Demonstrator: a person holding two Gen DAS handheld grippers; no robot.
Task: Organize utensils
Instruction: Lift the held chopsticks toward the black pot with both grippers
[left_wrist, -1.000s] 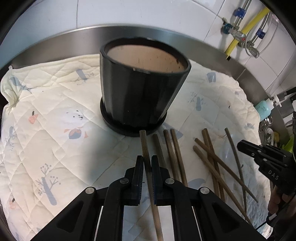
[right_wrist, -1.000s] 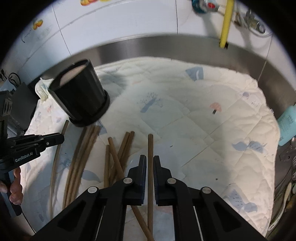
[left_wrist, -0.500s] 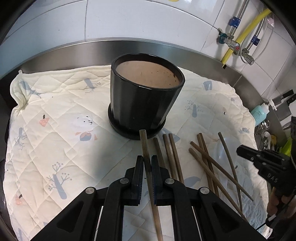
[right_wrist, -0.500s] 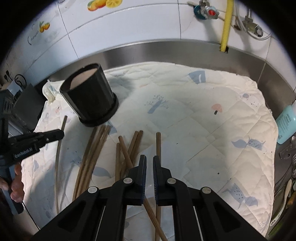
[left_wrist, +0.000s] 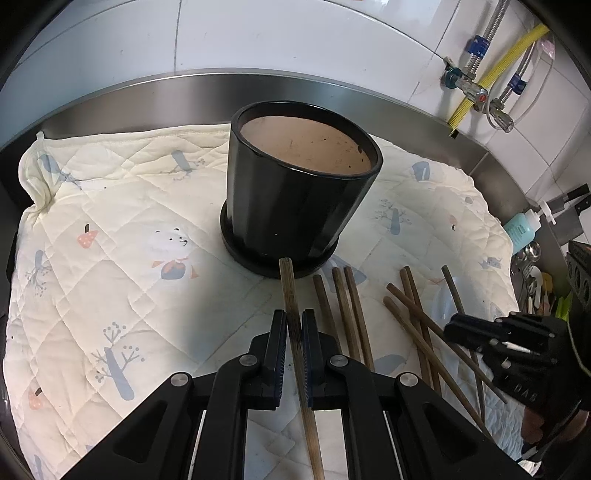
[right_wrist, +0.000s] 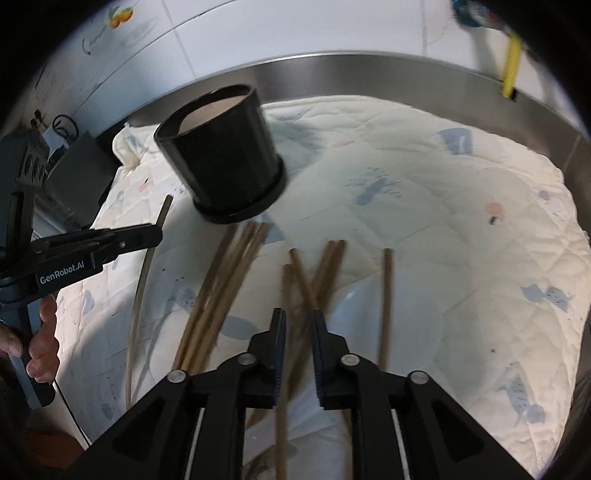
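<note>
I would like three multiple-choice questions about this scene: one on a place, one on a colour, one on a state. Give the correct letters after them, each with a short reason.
1. Where does the black round pot stand?
A. on the white quilted cloth
B. on the bare steel counter
C. inside a drawer

2. What colour is the hose on the tiled wall?
A. red
B. yellow
C. green

3. What is the state of the left gripper?
A. open and empty
B. shut on a dark wooden chopstick
C. shut on the pot's rim

Answers:
1 A, the pot's saucer base rests on the white quilted cloth.
2 B, the corrugated hose beside the valves is yellow.
3 B, the dark wooden chopstick runs between the closed fingers, its tip pointing at the pot.
</note>
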